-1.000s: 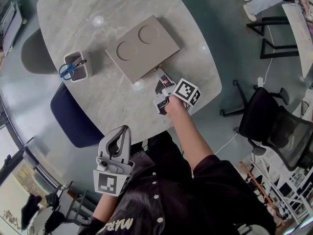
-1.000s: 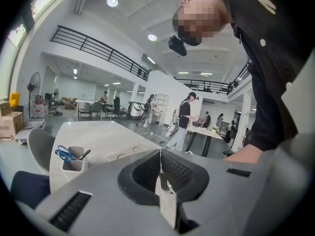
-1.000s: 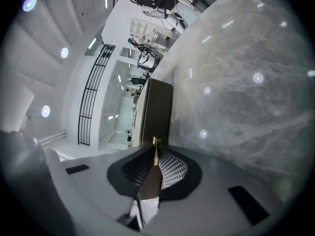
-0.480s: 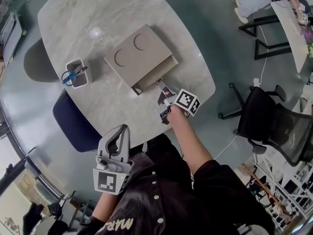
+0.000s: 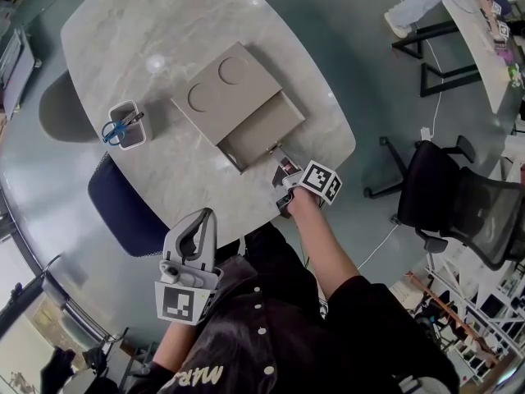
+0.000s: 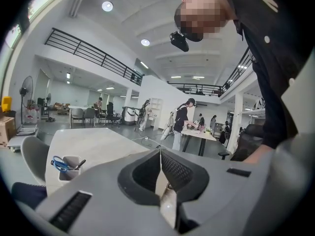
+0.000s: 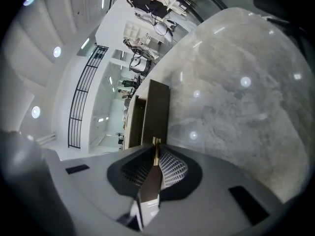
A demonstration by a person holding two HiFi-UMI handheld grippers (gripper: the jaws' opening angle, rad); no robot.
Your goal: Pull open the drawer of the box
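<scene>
Marble tabletop [image 5: 164,23], drawer [image 5: 264,128] standing partly out

Grey floor and office chairs surround the pale, rounded tabletop in an open hall. A tan box [image 5: 217,89] with two round recesses in its lid lies near the middle, and its drawer juts toward the person. The right gripper [image 5: 281,156] has its jaws clenched on the drawer's small handle [image 7: 156,142]. The left gripper [image 5: 200,217] hangs beyond the tabletop's edge, jaws pressed together on nothing.

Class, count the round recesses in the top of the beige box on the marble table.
2. Both are in the beige box top. One round recess lies nearer the white pen cup; the other sits beside it, farther from that cup. None looks hidden.
</scene>
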